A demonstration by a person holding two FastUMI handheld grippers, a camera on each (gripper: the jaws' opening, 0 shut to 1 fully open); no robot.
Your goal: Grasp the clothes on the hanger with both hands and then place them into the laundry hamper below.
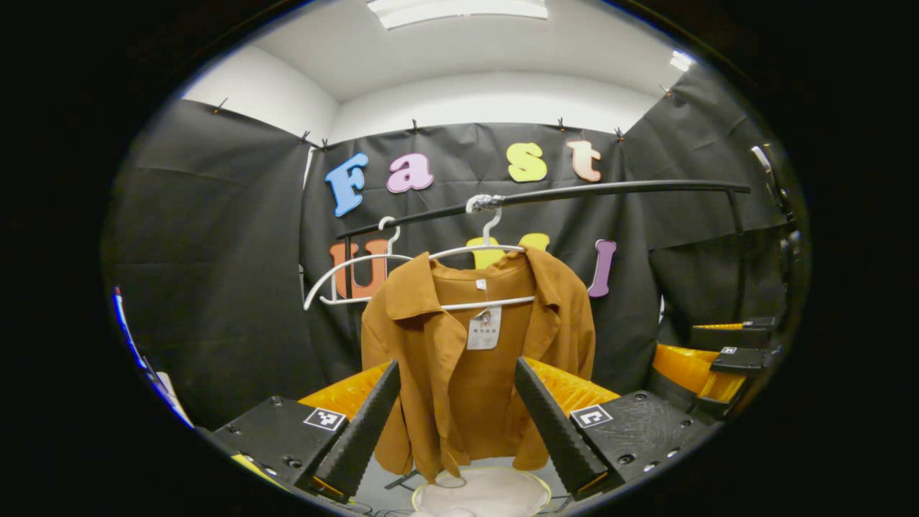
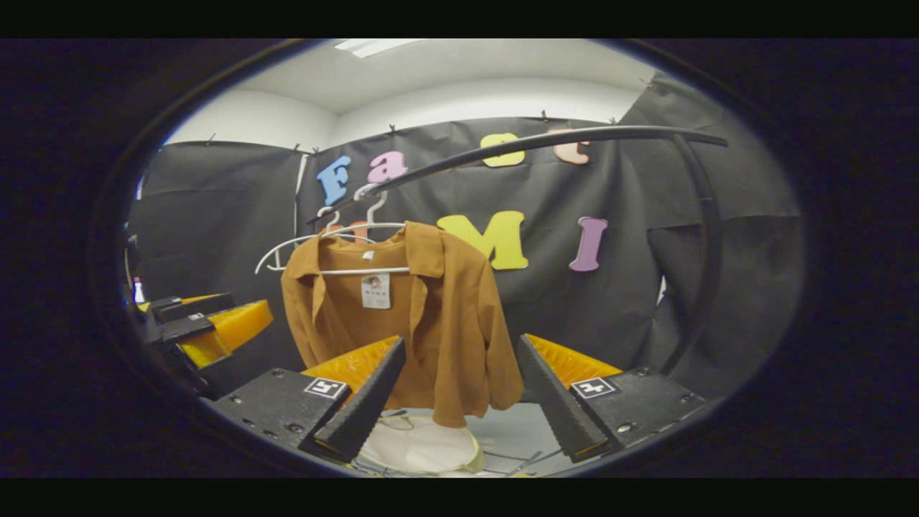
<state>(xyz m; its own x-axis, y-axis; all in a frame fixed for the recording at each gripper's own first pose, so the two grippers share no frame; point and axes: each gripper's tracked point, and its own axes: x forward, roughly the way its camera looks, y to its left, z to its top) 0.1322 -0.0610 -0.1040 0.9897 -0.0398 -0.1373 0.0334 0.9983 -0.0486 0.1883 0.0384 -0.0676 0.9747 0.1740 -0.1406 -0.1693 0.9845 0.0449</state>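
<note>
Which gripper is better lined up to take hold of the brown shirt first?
Left gripper: the brown shirt hangs centred between its open fingers; the right gripper faces its edge.

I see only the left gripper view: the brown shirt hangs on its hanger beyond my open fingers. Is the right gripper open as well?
Observer: Yes. In the right gripper view the right gripper is open wide and presses on nothing.
Operator: Does it touch the shirt?
Observer: It seems not. The shirt hangs farther off, a little left of that gripper's middle.
Operator: Where is the hamper from that side?
Observer: The hamper stands on the floor under the shirt's hem.
</note>
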